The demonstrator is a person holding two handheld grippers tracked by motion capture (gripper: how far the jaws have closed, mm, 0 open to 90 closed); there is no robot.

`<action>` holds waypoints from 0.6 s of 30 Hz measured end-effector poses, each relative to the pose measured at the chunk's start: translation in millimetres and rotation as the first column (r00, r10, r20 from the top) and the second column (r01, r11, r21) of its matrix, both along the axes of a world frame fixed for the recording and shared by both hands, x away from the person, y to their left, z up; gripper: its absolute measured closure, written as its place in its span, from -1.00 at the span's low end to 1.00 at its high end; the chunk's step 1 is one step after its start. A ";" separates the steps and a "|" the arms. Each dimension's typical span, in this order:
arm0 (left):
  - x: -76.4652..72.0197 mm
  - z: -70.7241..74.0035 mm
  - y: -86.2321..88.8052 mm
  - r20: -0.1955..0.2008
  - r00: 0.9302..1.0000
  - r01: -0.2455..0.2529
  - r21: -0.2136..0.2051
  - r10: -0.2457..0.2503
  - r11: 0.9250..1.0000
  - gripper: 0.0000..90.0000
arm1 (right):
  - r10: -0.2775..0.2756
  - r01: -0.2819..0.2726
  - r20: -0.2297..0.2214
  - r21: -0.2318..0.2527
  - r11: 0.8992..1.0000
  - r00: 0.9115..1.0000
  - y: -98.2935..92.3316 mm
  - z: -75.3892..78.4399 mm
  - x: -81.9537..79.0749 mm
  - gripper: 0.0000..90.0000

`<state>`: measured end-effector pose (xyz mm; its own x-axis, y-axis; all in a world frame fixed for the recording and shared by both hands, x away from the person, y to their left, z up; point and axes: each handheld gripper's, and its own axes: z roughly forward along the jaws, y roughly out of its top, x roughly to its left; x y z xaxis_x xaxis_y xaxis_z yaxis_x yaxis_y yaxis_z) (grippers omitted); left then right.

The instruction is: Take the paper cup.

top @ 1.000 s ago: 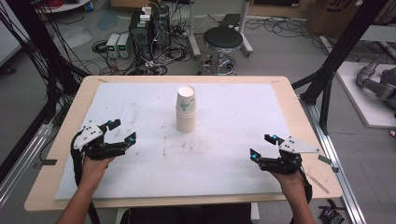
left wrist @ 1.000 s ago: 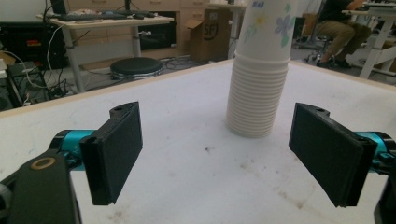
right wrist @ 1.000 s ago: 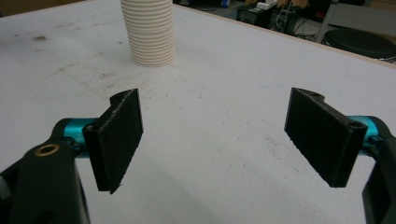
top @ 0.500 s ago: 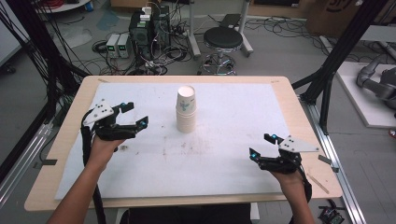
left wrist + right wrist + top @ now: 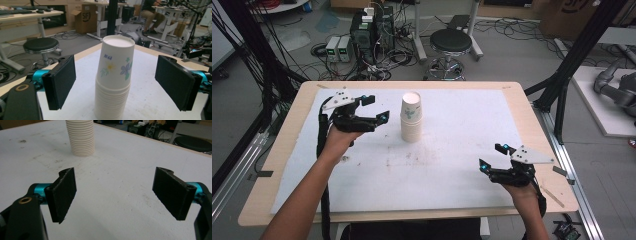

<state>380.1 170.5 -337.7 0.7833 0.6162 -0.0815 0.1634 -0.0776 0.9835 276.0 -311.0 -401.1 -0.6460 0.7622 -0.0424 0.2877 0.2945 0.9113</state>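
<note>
Comparing the high view with the earlier frames, we see our left gripper (image 5: 374, 106) has travelled from the lower left of the frame up and rightward, and now sits just left of the stack of paper cups (image 5: 411, 117), apart from it, fingers spread open. Our right gripper (image 5: 494, 156) has stayed at the lower right, well apart from the stack, fingers open too. The cups stand upright at the upper middle of the frame, unmoved, on the white sheet (image 5: 447, 165) that covers the wooden table (image 5: 539, 145). Beyond the table lie a round black stool (image 5: 451, 41), boxes of electronics (image 5: 371, 27) and tangled cables on the grey floor.

From the left gripper view, the stack fills the centre between our two open fingers (image 5: 61, 81), neither touching it; the top cup carries a flower print.

From the right gripper view, the cups' ribbed base sits at the upper left, far ahead of our open fingers (image 5: 63, 192), with the stained sheet below.
</note>
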 end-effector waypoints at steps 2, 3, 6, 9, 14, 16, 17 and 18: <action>4.7 3.1 -5.7 -0.003 1.000 0.009 0.006 -0.009 1.000 -0.62 | -0.001 0.001 -0.006 0.007 1.000 1.000 0.0 0.0 -0.5 -0.57; 7.0 4.4 -8.3 -0.006 1.000 0.014 0.009 -0.014 1.000 -0.62 | -0.003 0.003 -0.003 0.007 1.000 1.000 -0.8 0.6 -0.6 -0.57; 14.5 7.5 -16.1 -0.018 1.000 0.025 0.020 -0.024 0.999 -0.63 | -0.006 0.006 -0.009 0.010 1.000 1.000 -1.3 1.2 -0.7 -0.57; 21.4 10.2 -24.9 -0.023 0.999 0.036 0.029 -0.036 0.999 -0.63 | -0.004 0.004 -0.011 0.011 1.000 1.000 -0.9 1.2 -0.7 -0.57; 31.8 11.1 -43.1 -0.040 0.998 0.054 0.040 -0.052 0.998 -0.63 | -0.001 0.001 -0.010 0.012 1.000 1.000 0.2 1.0 0.2 -0.56; 36.8 10.4 -51.6 -0.052 0.997 0.057 0.059 -0.054 0.997 -0.63 | 0.001 -0.001 -0.009 0.011 1.000 1.000 0.3 0.9 0.4 -0.57; 39.7 9.8 -55.8 -0.058 0.997 0.059 0.067 -0.055 0.996 -0.63 | 0.001 -0.001 -0.010 0.011 1.000 1.000 0.5 0.7 0.5 -0.57; 42.5 9.3 -59.8 -0.069 0.996 0.059 0.074 -0.053 0.996 -0.63 | 0.002 -0.002 -0.010 0.010 1.000 1.000 0.6 0.5 0.6 -0.57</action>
<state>422.6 110.7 -328.4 0.8112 0.5780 -0.0892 0.2215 -0.1625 0.9615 276.6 -310.4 -400.6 -0.6478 0.7613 -0.0280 0.2963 0.2856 0.9114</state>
